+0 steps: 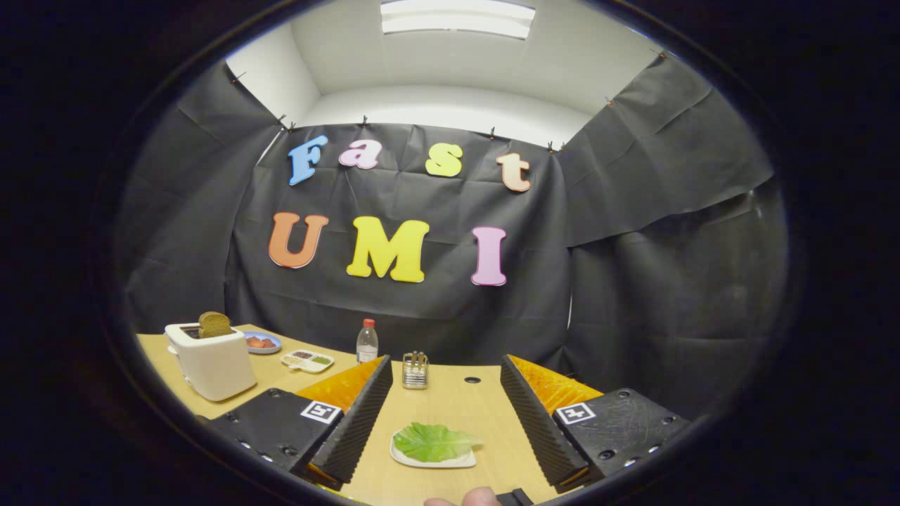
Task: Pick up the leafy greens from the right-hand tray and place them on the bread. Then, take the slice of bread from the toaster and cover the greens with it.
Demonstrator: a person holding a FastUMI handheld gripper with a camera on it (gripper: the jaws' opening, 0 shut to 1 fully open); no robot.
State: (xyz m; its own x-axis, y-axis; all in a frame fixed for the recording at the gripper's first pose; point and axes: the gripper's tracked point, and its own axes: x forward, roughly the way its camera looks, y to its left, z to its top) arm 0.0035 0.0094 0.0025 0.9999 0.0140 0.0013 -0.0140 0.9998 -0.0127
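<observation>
Gripper view has the fingers (441,422) spread wide apart and holding nothing, with the lettuce leaf (432,442) lying between them, low and close. It rests on a small white plate (430,462) on the wooden worktop (450,400); one edge of the leaf overhangs the plate's rim on the right.

The leaf looks very light, thin and limp, so I judge it would fold or tear under a hard squeeze and could slip out of a loose one. The best hold is probably across the thicker, crinkled middle, pinching gently from both sides rather than at the thin overhanging edge. The shallow plate is likely to slide if the fingers push against it.

Well beyond the left finger stands a white toaster (213,360) with a brown bread slice (214,324) standing up out of its slot; that slice should be stiff and light, easy to pinch by its exposed top. Just behind the toaster is a small blue dish (263,344) holding something reddish, and beside it a divided tray (307,360) with small portions I cannot identify. A clear bottle with a red cap (367,341) and a metal holder (415,370) stand farther back.
</observation>
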